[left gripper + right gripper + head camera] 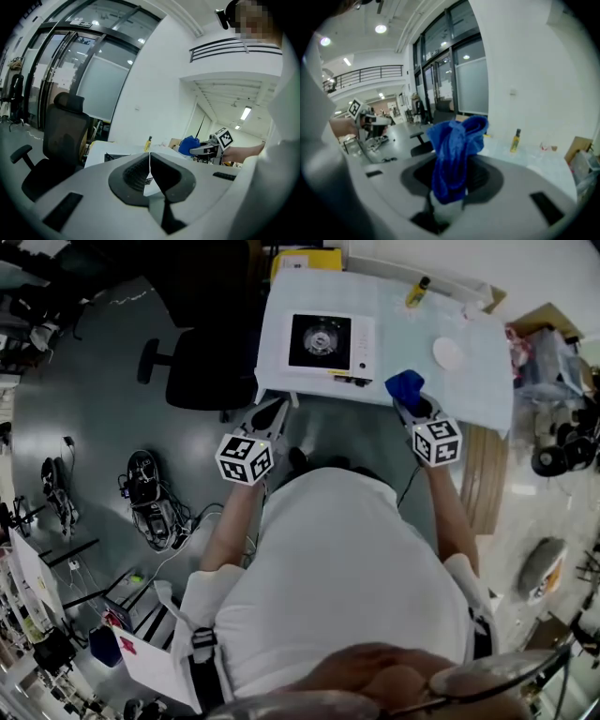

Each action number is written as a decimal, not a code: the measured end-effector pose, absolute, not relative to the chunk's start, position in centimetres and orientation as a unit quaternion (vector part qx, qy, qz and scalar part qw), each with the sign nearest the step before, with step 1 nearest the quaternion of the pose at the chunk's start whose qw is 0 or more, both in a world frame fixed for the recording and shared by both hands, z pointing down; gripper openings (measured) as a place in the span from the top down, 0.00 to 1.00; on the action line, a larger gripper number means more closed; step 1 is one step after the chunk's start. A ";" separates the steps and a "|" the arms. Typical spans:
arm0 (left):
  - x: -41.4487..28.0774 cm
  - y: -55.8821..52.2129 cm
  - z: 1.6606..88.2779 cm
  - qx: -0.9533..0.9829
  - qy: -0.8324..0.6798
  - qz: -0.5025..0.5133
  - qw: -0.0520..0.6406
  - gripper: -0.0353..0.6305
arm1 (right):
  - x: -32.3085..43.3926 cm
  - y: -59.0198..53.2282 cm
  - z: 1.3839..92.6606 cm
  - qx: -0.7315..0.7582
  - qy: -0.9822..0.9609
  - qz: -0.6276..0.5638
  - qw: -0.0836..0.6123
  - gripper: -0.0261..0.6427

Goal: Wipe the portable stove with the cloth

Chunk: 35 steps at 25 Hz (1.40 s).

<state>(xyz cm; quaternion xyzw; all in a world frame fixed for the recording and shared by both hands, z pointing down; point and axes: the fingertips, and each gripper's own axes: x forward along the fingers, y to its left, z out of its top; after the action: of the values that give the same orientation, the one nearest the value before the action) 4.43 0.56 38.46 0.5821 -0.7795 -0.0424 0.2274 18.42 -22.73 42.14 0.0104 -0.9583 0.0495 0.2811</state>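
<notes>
Your portable stove [330,343] sits flat on the table [473,381], toward its left end by the near edge: white body, black top, round burner in the middle. Your blue cloth [454,154] is bunched upright, pinched in your right gripper [451,183], at the table's near edge.

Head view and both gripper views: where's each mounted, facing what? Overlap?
Head view: on the person's head, steeply down onto table and portable stove; torso, forearms, left gripper, right gripper show.
Left gripper view: on the left gripper, level along its shut jaws over the table toward a wall; right forearm shows.
Right gripper view: on the right gripper, along jaws shut on the blue cloth; left forearm shows.
Shared: both gripper views show the yellow bottle and the opposite gripper.
</notes>
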 end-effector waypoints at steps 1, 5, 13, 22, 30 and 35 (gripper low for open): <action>4.3 0.6 38.0 0.583 -0.781 -0.040 0.221 0.89 | 18.4 -22.8 41.5 0.013 -0.961 0.051 0.272 0.75; 4.0 0.6 35.8 0.588 -0.785 -0.028 0.192 0.89 | 18.9 -23.0 39.3 0.024 -0.969 0.055 0.242 0.75; 4.1 0.9 34.2 0.589 -0.788 -0.032 0.175 0.89 | 19.5 -22.0 37.2 0.017 -0.975 0.044 0.218 0.75; 3.7 0.9 34.7 0.587 -0.788 -0.043 0.183 0.89 | 19.3 -21.6 36.7 0.019 -0.976 0.054 0.212 0.75; 3.2 0.5 34.8 0.590 -0.785 -0.045 0.181 0.89 | 18.8 -21.8 36.5 0.023 -0.976 0.054 0.210 0.75; 2.7 0.6 34.8 0.588 -0.787 -0.050 0.183 0.89 | 18.2 -21.8 36.3 0.024 -0.976 0.056 0.209 0.75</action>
<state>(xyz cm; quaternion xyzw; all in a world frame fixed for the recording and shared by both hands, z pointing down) 2.65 0.58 34.76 0.5876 -0.7866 -0.0500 0.1829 18.18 -21.84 36.30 0.0235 -0.9761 0.0558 0.2086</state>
